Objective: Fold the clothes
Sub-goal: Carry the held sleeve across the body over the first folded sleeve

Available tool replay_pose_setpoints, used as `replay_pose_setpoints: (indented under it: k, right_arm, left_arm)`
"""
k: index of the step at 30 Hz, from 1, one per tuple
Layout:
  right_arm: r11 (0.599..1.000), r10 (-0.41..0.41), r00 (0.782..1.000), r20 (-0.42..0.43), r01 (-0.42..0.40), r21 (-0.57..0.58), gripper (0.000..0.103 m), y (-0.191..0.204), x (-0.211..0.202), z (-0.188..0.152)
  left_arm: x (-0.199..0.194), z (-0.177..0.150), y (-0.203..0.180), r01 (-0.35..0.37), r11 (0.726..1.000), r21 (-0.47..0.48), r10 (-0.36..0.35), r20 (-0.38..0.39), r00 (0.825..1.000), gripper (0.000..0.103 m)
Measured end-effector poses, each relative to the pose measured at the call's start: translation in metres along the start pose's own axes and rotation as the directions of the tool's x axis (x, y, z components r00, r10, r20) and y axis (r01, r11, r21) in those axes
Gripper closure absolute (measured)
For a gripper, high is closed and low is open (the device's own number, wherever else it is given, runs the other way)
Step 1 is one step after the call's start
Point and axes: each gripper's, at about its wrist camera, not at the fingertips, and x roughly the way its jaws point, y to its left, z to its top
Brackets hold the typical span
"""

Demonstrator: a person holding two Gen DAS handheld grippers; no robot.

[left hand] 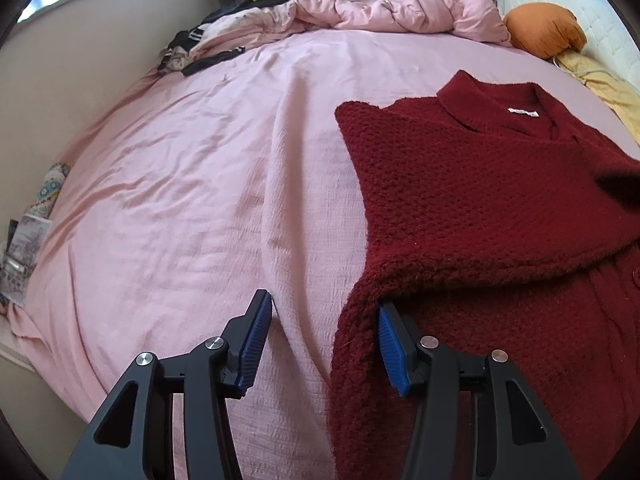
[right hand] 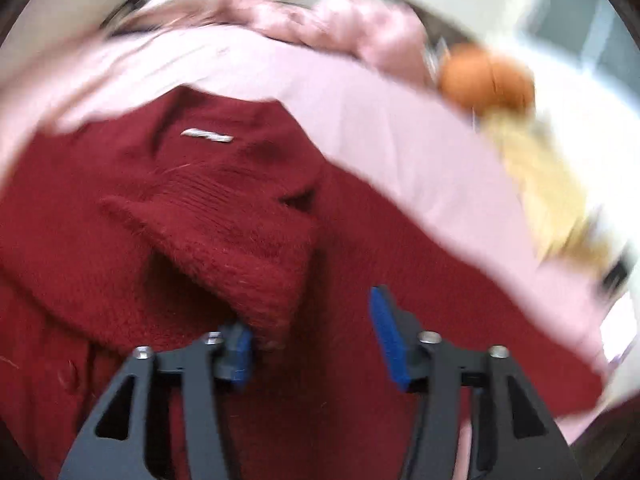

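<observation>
A dark red knit cardigan [left hand: 480,208] lies on the pink bed sheet [left hand: 180,168], collar with a white label [left hand: 522,112] at the far end, one sleeve folded across its front. My left gripper [left hand: 324,320] is open at the cardigan's left edge; its right finger [left hand: 390,340] is tucked under a fold of the knit, its left finger [left hand: 256,332] is over bare sheet. In the blurred right wrist view my right gripper [right hand: 312,328] is open over the cardigan [right hand: 360,260]; the folded sleeve cuff [right hand: 248,248] drapes over its left finger [right hand: 238,354].
A bunched pink duvet [left hand: 400,8] and dark clothes [left hand: 200,52] lie at the far end of the bed. An orange pillow [left hand: 544,30] and a yellow cloth [left hand: 600,84] sit at the far right. A wall runs along the left side.
</observation>
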Motion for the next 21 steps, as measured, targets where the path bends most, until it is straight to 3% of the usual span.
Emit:
replay_pose_setpoints:
  k: [5, 9, 10, 11, 12, 14, 16, 18, 21]
  right_arm:
    - [0.971, -0.009, 0.999, 0.048, 0.020, -0.240, 0.047, 0.046, 0.005, 0.018]
    - [0.963, 0.024, 1.000, 0.006, -0.022, -0.269, 0.047, 0.057, 0.026, 0.030]
    - [0.961, 0.032, 0.999, -0.005, -0.032, -0.276, 0.052, 0.060, 0.032, 0.033]
    - [0.958, 0.040, 0.999, -0.016, -0.043, -0.283, 0.065, 0.063, 0.037, 0.036]
    - [0.971, 0.077, 0.997, -0.024, -0.081, -0.223, 0.096, 0.054, 0.038, 0.039]
    - [0.977, 0.209, 0.978, 0.003, -0.208, 0.046, 0.095, 0.009, 0.032, 0.041]
    - [0.891, 0.295, 0.950, 0.102, -0.312, 0.329, 0.095, -0.054, 0.024, 0.022]
    - [0.737, 0.343, 0.920, 0.188, -0.388, 0.554, 0.095, -0.109, 0.024, -0.008]
    - [0.491, 0.411, 0.887, 0.213, -0.411, 0.768, 0.095, -0.161, 0.052, -0.075]
  left_arm:
    - [0.001, 0.000, 0.000, 0.005, 1.000, -0.009, -0.005, -0.005, 1.000, 0.052]
    - [0.001, 0.000, 0.000, 0.006, 1.000, -0.012, -0.006, -0.008, 1.000, 0.052]
    - [0.001, 0.000, 0.000, 0.006, 1.000, -0.013, -0.007, -0.008, 1.000, 0.052]
    - [0.001, 0.000, 0.001, 0.008, 1.000, -0.015, -0.008, -0.008, 1.000, 0.052]
    - [0.001, 0.000, 0.001, 0.010, 1.000, -0.016, -0.010, -0.008, 1.000, 0.052]
    - [0.001, 0.000, 0.001, 0.010, 1.000, -0.018, -0.010, -0.008, 1.000, 0.052]
    - [0.002, 0.000, 0.001, 0.008, 1.000, -0.016, -0.008, -0.008, 1.000, 0.052]
    - [0.002, 0.000, 0.000, 0.004, 1.000, -0.013, -0.005, -0.009, 1.000, 0.052]
    - [0.002, 0.000, -0.002, 0.003, 1.000, -0.009, -0.003, -0.009, 1.000, 0.052]
